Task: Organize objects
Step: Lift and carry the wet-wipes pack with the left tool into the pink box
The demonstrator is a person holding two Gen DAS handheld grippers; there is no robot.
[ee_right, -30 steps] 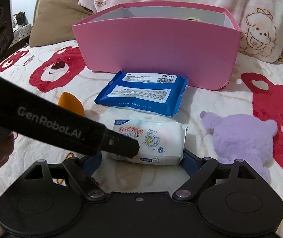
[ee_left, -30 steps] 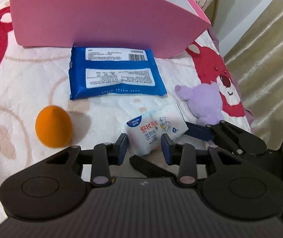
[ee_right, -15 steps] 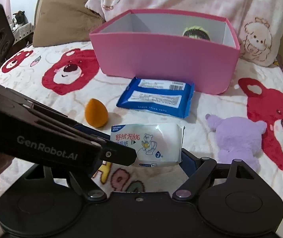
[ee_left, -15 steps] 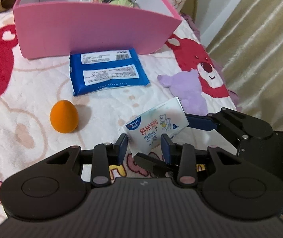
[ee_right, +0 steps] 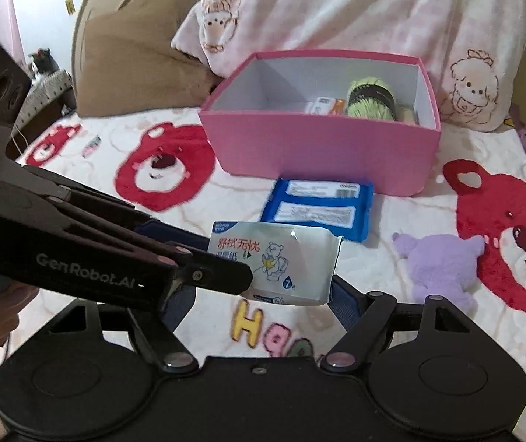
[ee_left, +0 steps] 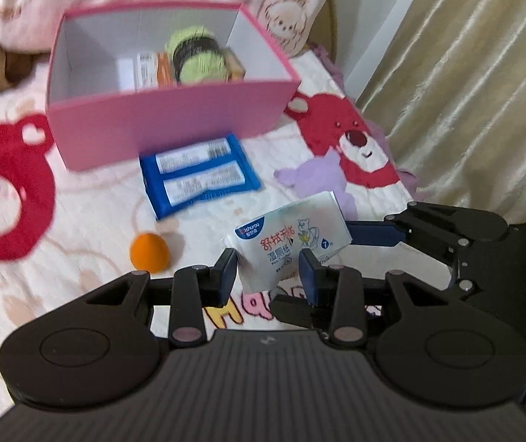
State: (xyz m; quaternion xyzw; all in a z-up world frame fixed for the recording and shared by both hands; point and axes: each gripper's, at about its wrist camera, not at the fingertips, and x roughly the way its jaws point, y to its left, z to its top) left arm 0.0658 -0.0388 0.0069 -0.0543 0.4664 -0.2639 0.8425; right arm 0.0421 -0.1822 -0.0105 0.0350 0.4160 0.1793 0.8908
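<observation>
A small white wet-wipes pack (ee_left: 292, 239) hangs above the bedspread, and my left gripper (ee_left: 266, 269) is shut on its lower edge. In the right wrist view the same pack (ee_right: 281, 258) lies lengthwise between the fingers of my right gripper (ee_right: 259, 294). Those jaws are closing on its ends. The right pad touches the pack's crimped end, while the left pad is hidden behind the left gripper's arm (ee_right: 115, 258). Beyond stands an open pink box (ee_left: 167, 125) holding a green yarn ball (ee_left: 196, 55) and small cartons.
A blue wipes pack (ee_left: 196, 180) lies in front of the box, an orange egg-shaped sponge (ee_left: 150, 251) to its left and a purple plush toy (ee_right: 439, 265) to its right. Pillows (ee_right: 373, 11) stand behind the box. A curtain (ee_left: 465, 73) hangs along the bed's right side.
Both grippers have risen together with the white pack, which has left the bedspread. The inside of the pink box now shows. The right jaws have narrowed slightly.
</observation>
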